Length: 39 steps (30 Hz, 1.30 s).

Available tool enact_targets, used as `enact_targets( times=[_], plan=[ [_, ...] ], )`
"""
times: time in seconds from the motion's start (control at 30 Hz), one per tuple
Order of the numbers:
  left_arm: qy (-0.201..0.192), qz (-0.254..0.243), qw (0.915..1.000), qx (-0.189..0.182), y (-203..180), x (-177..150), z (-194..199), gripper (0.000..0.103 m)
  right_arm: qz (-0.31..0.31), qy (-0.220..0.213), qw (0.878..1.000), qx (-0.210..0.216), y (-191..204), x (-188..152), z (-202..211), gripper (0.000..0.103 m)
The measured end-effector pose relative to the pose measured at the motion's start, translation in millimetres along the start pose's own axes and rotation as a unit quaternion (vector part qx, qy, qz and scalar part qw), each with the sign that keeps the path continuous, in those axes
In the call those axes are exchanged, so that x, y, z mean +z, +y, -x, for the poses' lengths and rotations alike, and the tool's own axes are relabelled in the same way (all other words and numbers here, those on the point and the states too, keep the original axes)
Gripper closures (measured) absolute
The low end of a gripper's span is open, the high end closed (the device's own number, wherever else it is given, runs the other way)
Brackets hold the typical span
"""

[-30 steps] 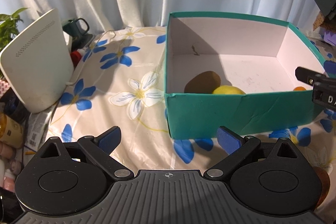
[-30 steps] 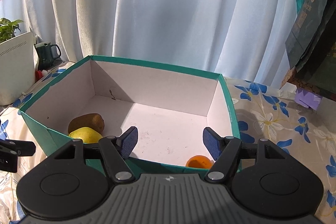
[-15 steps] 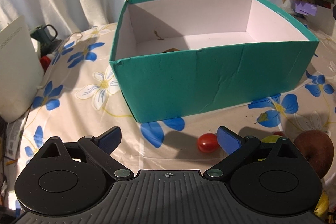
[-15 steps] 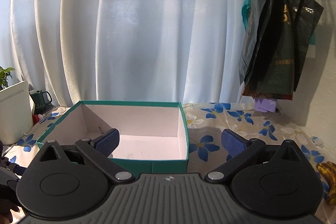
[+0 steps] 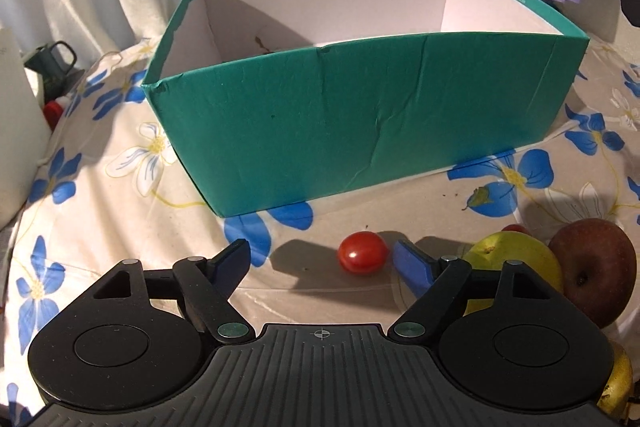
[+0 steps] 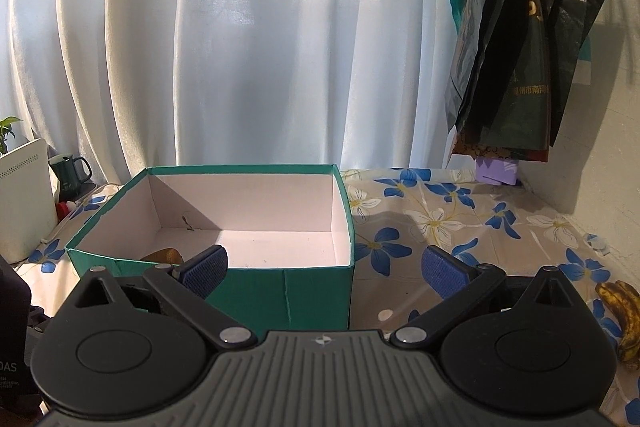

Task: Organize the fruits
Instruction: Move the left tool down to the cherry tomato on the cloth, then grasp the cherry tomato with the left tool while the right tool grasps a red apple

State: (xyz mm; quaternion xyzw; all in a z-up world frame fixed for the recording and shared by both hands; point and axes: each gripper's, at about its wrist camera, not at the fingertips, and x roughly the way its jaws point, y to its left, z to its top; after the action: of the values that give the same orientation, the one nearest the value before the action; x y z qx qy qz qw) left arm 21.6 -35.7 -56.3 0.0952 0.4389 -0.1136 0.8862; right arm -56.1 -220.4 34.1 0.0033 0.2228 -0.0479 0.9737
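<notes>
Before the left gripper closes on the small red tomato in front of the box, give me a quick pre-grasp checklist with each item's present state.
1. Tomato lies between the fingers of the left gripper: ok, though near the right finger.
2. Pads touching it: not ok; jaws are closing, a gap remains on the left side.
3. Neighbours clear of the grip: ok; the yellow-green fruit and dark red apple sit outside the right finger.
4. Box open with room: ok; its floor is mostly bare in the right wrist view.
5. Right gripper out of the way: ok, open and empty.
6. Tomato firm on the cloth: cannot tell.
</notes>
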Motion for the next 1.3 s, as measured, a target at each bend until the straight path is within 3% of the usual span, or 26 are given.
enact_targets(
  times=[0.1,0.33,0.47,0.63,0.83,1.03,1.2,1.3],
  plan=[
    [-0.002,0.005,0.9999,-0.015,0,0,2,0.021,0.002,0.007,1.0,-0.001,1,-1,-2,0.0],
    [0.014,0.024,0.9989,-0.038,3,3,-4,0.043,0.002,0.013,1.0,-0.002,2,-2,-5,0.0],
    [0.02,0.03,0.9983,-0.046,3,2,-6,0.046,0.001,0.015,1.0,-0.002,2,-2,-6,0.0],
    [0.023,0.033,0.998,-0.049,3,4,-6,0.072,0.0,0.016,1.0,-0.004,1,-2,-6,0.0],
    [0.026,0.044,0.9977,-0.045,6,5,-3,0.072,0.0,0.015,1.0,-0.005,0,-3,-5,0.0],
    [-0.007,0.063,0.9975,-0.031,17,14,27,0.072,0.008,0.021,1.0,-0.011,0,-6,-3,0.0],
    [-0.03,0.077,0.9961,-0.029,26,19,47,0.072,0.021,0.043,0.999,-0.001,6,-13,0,0.0],
    [-0.039,0.08,0.9956,-0.031,29,18,55,0.072,0.036,0.073,0.997,0.009,14,-25,-1,0.009]
  ],
)
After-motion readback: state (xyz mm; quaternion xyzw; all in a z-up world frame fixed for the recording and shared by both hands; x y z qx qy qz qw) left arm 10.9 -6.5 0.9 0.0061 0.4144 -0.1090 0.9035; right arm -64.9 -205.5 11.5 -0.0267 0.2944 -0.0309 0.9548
